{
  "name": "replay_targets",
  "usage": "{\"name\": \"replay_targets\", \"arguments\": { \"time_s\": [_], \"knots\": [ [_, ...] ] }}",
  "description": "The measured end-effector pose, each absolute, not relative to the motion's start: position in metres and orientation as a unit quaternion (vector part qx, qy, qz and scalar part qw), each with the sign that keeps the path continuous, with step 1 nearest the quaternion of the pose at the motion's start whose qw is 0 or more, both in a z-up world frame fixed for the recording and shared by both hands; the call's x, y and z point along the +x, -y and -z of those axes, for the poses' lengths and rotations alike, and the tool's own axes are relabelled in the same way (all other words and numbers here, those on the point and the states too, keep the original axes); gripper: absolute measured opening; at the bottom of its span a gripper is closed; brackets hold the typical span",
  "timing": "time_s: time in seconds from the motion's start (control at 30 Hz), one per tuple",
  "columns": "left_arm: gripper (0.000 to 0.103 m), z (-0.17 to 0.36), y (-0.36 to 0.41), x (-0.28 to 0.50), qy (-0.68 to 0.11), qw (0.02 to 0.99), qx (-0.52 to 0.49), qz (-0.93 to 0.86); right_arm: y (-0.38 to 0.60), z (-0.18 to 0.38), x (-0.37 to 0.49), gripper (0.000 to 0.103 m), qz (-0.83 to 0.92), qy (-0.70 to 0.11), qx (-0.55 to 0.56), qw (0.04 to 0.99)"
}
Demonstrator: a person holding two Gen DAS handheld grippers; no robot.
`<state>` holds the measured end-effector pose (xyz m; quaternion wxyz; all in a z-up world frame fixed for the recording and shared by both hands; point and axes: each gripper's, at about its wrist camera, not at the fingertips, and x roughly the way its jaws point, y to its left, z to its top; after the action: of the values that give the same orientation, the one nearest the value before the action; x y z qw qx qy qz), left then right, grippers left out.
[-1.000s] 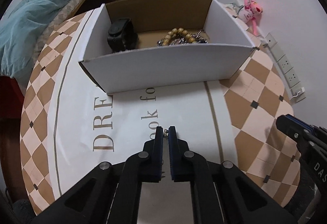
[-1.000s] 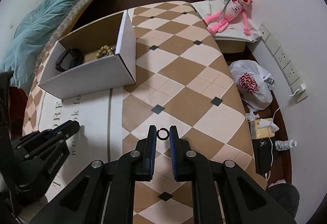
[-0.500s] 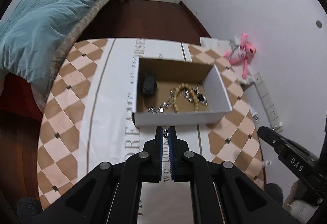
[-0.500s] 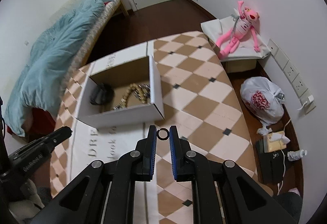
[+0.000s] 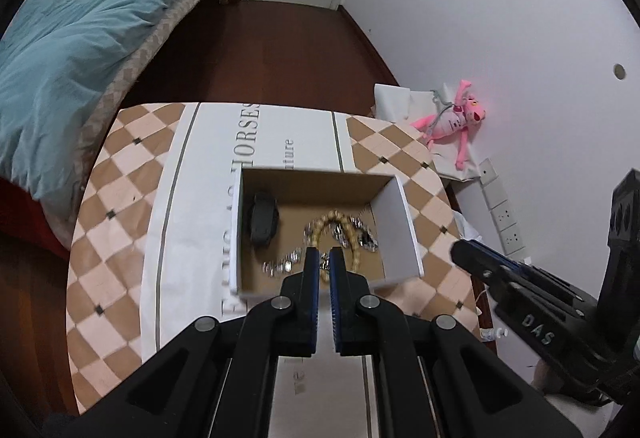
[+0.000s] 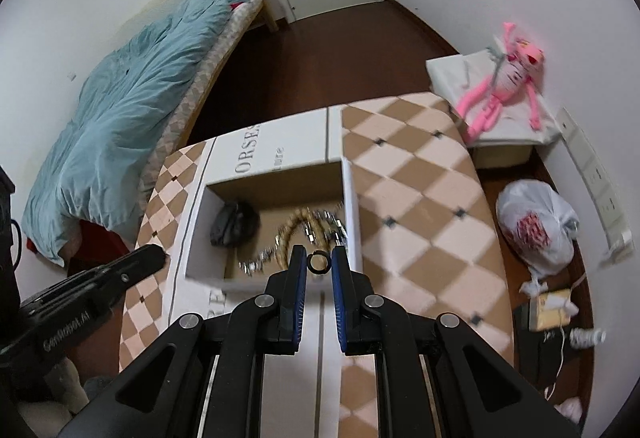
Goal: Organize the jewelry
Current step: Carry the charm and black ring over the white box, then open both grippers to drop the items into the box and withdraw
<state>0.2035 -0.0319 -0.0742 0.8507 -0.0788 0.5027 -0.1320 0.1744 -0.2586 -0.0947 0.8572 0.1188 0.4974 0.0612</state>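
Far left: blue duvet heaped on the bed. Left claw high above the white box, pinched on a small metal trinket, too tiny to identify. Inside the box: black watch at left, wooden bead bracelet and silver chain further right. Right claw above the box's near edge, clamped on a dark ring. Checkered tabletop beneath. Far right: pink plush toy, white plastic bag.
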Motion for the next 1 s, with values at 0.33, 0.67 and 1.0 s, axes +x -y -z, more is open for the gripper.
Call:
{"name": "replay_targets", "arguments": {
  "time_s": [0.33, 0.67, 1.0],
  "knots": [
    [0.008, 0.093, 0.037, 0.269, -0.556, 0.826, -0.037, 0.08, 0.244, 0.125, 0.262, 0.014, -0.079, -0.586, 0.08, 0.803],
    [0.086, 0.086, 0.028, 0.272, -0.534, 0.844, -0.012, 0.041, 0.257, 0.126, 0.271, 0.052, -0.059, -0.588, 0.079, 0.803],
    [0.102, 0.099, 0.023, 0.249, -0.521, 0.853, 0.007, 0.009, 0.257, 0.137, 0.247, 0.099, 0.015, -0.592, 0.004, 0.805]
  ]
}}
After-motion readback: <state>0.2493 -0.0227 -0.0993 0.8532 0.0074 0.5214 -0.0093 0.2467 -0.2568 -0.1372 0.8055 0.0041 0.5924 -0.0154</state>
